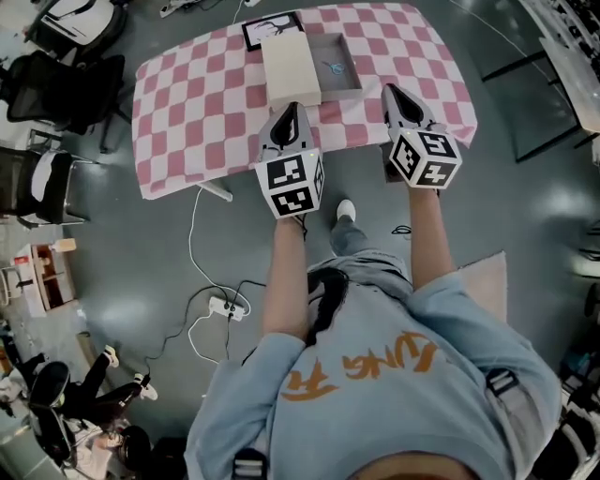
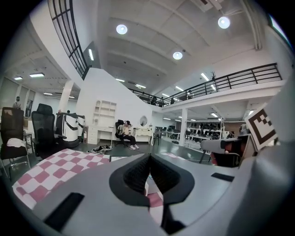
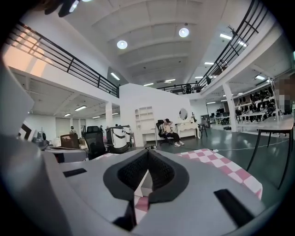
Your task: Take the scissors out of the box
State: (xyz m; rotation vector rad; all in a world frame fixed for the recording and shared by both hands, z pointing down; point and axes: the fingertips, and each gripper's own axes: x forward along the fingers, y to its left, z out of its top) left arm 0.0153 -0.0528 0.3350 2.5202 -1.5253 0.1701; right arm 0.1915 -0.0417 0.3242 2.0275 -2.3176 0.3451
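On the pink-and-white checked table (image 1: pixel 197 112), an open grey box (image 1: pixel 349 52) holds a small bluish item, apparently the scissors (image 1: pixel 335 67). Its beige lid (image 1: pixel 290 67) lies right beside it on the left. My left gripper (image 1: pixel 293 107) is shut and empty, with its tips at the lid's near edge. Just right of the box's near corner, my right gripper (image 1: pixel 388 89) is also shut and empty. In the left gripper view the left gripper (image 2: pixel 148 157) has its jaws meeting; the right gripper (image 3: pixel 147 153) shows the same in its own view.
A black-framed picture (image 1: pixel 272 28) lies behind the lid at the table's far edge. Office chairs (image 1: pixel 66 89) stand left of the table. A power strip with cables (image 1: pixel 228 307) lies on the floor near the person's feet. Table legs (image 1: pixel 525 112) stand at the right.
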